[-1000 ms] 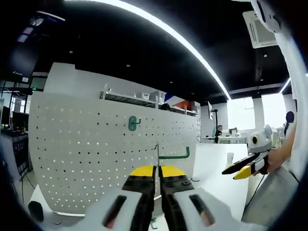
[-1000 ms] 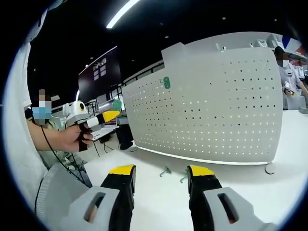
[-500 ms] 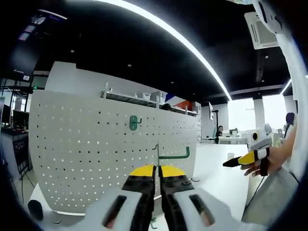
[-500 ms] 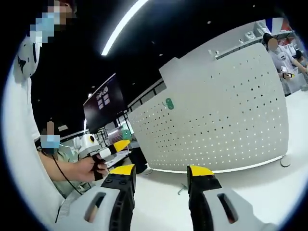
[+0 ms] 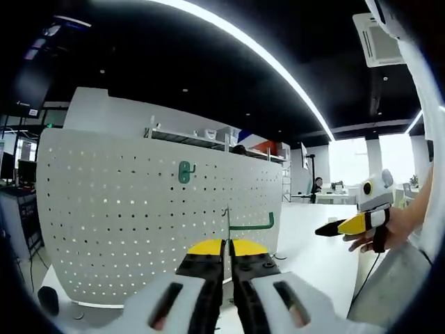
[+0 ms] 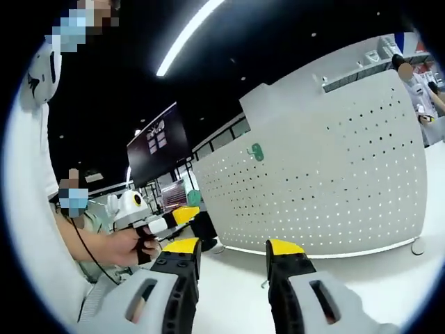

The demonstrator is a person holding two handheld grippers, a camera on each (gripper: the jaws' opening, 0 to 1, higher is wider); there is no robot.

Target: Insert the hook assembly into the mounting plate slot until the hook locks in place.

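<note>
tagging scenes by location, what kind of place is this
Probably an open-plan office or lab used as a test workspace. A white pegboard stands on a white table, long strip lights run across a dark ceiling, and desks with people sit in the background.

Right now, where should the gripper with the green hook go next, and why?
Probably forward, toward the white pegboard. The left gripper is shut on the green hook, which hangs in front of the board, apart from its holes. Another green hook already sits higher up, so aim for free holes.
</note>
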